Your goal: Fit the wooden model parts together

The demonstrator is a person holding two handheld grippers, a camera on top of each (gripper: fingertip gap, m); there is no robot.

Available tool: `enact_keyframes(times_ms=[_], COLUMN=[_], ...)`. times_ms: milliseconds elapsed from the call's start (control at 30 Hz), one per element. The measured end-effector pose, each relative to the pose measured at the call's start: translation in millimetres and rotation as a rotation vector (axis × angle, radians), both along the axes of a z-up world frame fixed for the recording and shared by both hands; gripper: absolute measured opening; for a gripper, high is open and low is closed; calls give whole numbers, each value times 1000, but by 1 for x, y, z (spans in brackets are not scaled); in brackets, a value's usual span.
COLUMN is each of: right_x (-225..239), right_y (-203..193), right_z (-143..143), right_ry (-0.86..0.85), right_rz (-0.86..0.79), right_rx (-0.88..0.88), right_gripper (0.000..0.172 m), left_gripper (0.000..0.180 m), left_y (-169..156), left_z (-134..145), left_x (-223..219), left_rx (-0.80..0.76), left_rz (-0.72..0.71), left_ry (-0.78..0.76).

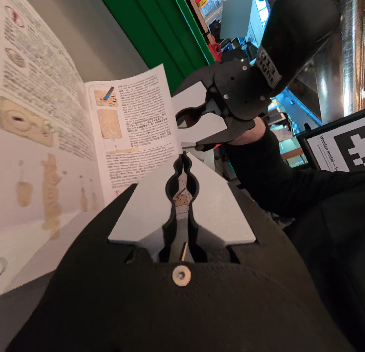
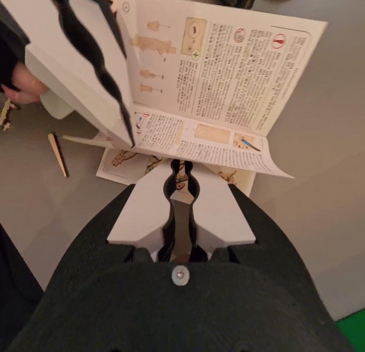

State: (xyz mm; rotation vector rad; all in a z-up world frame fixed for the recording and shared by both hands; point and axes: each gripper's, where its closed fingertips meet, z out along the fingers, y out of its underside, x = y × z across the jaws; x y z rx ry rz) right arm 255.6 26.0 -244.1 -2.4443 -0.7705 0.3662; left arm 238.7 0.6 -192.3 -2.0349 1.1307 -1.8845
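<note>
Paper takes up most of what lies ahead of both tools. The left tongs [image 2: 132,145] are pressed together on a folded instruction leaflet [image 2: 227,70], pinching it at a crease near its edge. The leaflet is lifted off the grey desk [image 2: 296,164], with its printed pages spread open beyond the fingertips.

The right tongs [image 2: 180,163] sit just below the leaflet's hanging lower page. Their black pads are nearly together with only a thin slit between them. The page edge covers the very tips, so I cannot tell whether they nip the paper or only reach under it. Seen from the left wrist, the right tongs point at the free edge of that same page, just above the left fingertips.

A second printed sheet [image 2: 118,170], with drawings of the model, lies flat on the desk directly under and ahead of the right tongs.

The wooden parts are loose on the desk, and neither tool holds one:
- A slim tapered wooden stick [image 2: 58,155] lies to the left of the right tongs, just beside the flat sheet.
- A jagged wooden piece [image 2: 6,115] lies farther left, below the hand [image 2: 23,87] that grips the left tool.
</note>
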Motion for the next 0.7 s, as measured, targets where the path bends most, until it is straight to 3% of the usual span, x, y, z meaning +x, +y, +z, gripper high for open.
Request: enact_keyframes(times_ms=[333,467,700], right_x=[-32,-46,-55], right_y=[17,18,16], right_z=[33,43,44], right_ry=[283,392,361], right_rz=[-110,-154,-175], right_rx=[37,30,45], right_gripper=[27,27,31], left_gripper=[0,0,0], left_y=[10,21,35], left_z=[7,7,7], left_x=[-18,-33,-46], left_rx=[-117,-149,-166], left_rz=[203,270,320], left_ry=[-79,-105,-123])
